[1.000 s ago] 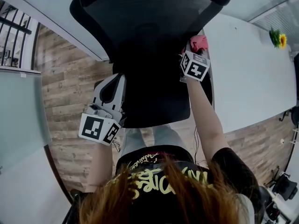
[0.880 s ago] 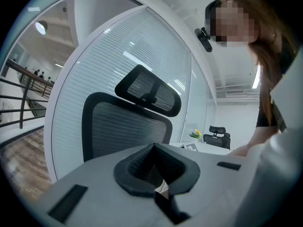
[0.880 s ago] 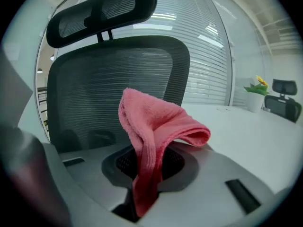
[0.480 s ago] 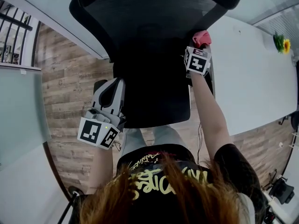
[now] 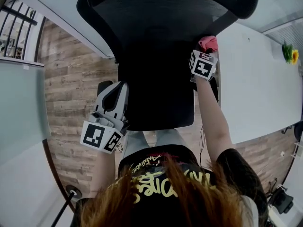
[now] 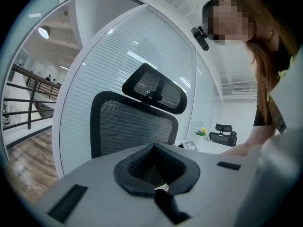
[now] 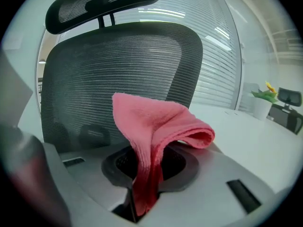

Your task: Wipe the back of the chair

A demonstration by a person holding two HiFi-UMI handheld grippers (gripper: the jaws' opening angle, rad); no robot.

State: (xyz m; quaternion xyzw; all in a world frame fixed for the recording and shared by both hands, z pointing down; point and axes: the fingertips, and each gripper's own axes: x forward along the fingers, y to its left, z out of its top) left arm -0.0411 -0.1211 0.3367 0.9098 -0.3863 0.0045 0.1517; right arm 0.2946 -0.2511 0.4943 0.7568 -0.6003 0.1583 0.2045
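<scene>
A black mesh office chair fills the top of the head view, its seat below the back. My right gripper is shut on a pink cloth that rests at the right edge of the chair back. In the right gripper view the pink cloth hangs pinched between the jaws, close in front of the mesh back. My left gripper is shut and holds nothing, beside the seat's left edge. The left gripper view shows the chair back and headrest further off.
A long white table runs along the right of the chair, with a small yellow flower pot on it. Wood floor lies to the left, bounded by a curved glass wall. A second chair stands far back.
The whole view has shifted a little to the right. My right gripper keeps the cloth at the chair back's right edge, slightly higher than before. The left gripper has hardly moved.
</scene>
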